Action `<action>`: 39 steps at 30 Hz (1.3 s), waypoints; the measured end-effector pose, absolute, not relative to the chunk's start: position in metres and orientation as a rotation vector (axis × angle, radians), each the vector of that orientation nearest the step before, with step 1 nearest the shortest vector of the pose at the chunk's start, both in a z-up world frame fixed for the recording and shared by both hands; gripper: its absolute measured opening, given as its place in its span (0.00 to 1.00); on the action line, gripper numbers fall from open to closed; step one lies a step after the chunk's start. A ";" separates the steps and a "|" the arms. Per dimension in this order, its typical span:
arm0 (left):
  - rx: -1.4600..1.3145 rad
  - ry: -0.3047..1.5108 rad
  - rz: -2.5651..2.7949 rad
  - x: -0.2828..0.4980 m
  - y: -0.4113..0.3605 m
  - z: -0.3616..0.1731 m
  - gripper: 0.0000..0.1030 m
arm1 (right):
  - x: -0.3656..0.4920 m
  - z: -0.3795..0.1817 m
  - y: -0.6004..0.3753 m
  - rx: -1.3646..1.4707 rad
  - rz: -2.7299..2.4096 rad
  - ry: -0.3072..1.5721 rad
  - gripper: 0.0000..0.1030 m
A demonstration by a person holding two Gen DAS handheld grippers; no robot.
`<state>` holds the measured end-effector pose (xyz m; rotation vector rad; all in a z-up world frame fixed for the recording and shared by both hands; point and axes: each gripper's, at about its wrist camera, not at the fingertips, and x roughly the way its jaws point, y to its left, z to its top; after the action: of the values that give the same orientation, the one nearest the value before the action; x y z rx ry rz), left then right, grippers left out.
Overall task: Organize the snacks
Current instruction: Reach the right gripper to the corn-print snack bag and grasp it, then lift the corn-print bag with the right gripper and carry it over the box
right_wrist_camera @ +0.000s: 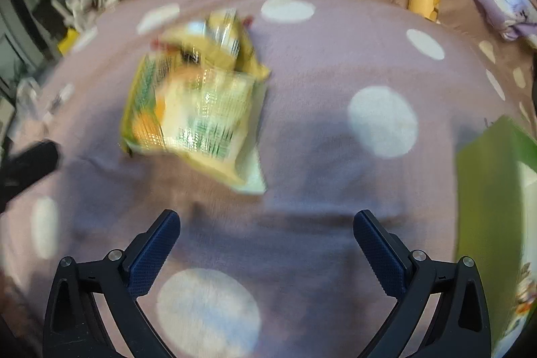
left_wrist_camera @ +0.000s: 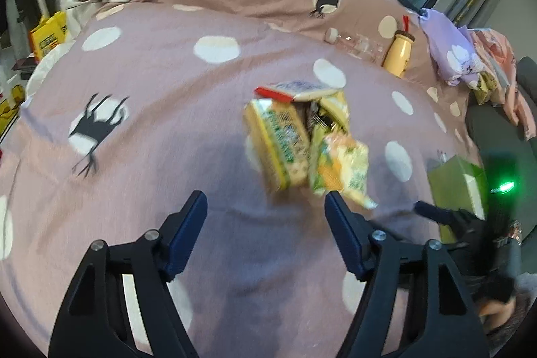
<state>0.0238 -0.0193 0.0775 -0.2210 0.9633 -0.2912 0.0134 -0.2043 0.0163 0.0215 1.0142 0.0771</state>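
Left gripper (left_wrist_camera: 265, 200): jaws wide, empty.
Right gripper (right_wrist_camera: 266, 220): jaws wide, empty.
Snack packets (left_wrist_camera: 298, 143): yellow-green, crinkled, heaped; print blurred.
Bedspread (left_wrist_camera: 151, 89): mauve, white-dotted.

Yellow-and-green snack packets (left_wrist_camera: 295, 140) on a mauve bedspread (left_wrist_camera: 151, 83) with white polka dots and black deer silhouettes; lime-green box (right_wrist_camera: 486, 190); cream-yellow bottle (left_wrist_camera: 397, 54).

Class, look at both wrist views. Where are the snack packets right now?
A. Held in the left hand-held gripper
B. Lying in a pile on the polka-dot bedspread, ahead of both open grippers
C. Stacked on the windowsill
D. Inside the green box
B: the snack packets lie heaped on the bedspread, while the left hand-held gripper and right hand-held gripper both stand open and empty short of them.
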 end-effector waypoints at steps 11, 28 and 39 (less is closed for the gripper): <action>-0.215 1.075 -0.406 0.072 -0.068 0.051 0.51 | 0.075 0.034 -0.256 0.524 0.262 1.062 0.81; -0.139 0.989 -0.547 0.041 -0.116 0.095 0.28 | 0.053 0.035 -0.248 0.561 0.363 1.036 0.53; -0.025 0.862 -0.820 -0.019 -0.218 0.164 0.29 | -0.039 0.120 -0.336 0.497 0.128 0.818 0.53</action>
<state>-0.0185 -0.2182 0.1636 -0.0253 0.8624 -0.8200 -0.0387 -0.3364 0.1204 0.4969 0.8183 0.1279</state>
